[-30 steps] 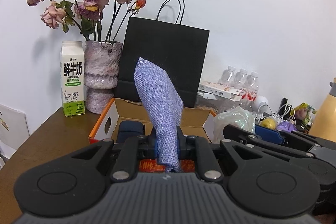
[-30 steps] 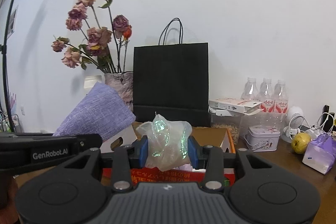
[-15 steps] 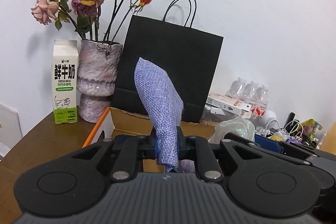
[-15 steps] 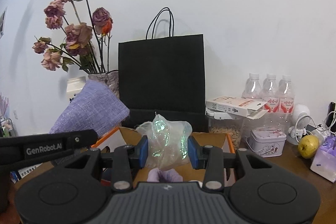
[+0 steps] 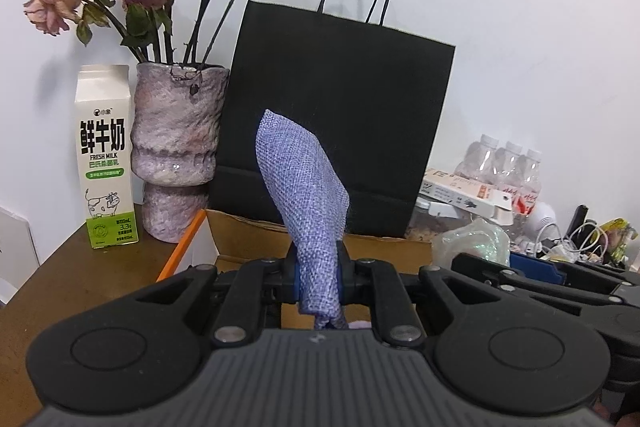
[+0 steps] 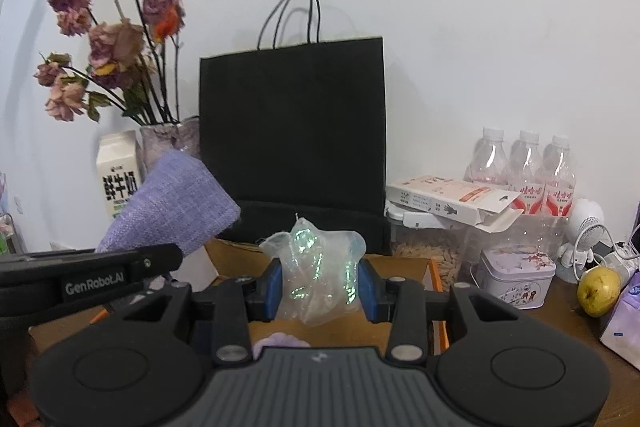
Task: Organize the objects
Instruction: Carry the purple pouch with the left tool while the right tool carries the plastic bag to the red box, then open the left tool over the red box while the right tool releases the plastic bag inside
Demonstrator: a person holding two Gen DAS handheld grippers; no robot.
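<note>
Pinching thinly, the left gripper (image 5: 318,277) clamps the purple woven pouch (image 5: 308,203); the crinkly plastic bag (image 6: 318,277), squeezed in the right gripper (image 6: 319,285), could be slipped loose.

Brown table (image 5: 60,287) bears milk carton (image 5: 105,155), vase (image 5: 176,151), cardboard box (image 5: 256,239)

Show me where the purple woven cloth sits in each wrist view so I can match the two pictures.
Left wrist view: purple woven cloth stands centre frame, clamped in the left hand-held gripper, in front of the black paper bag.
Right wrist view: the cloth is at left of centre, above the left tool's arm, just left of the black bag.
Shared landmark: the black paper bag with the milk carton to its left.
</note>
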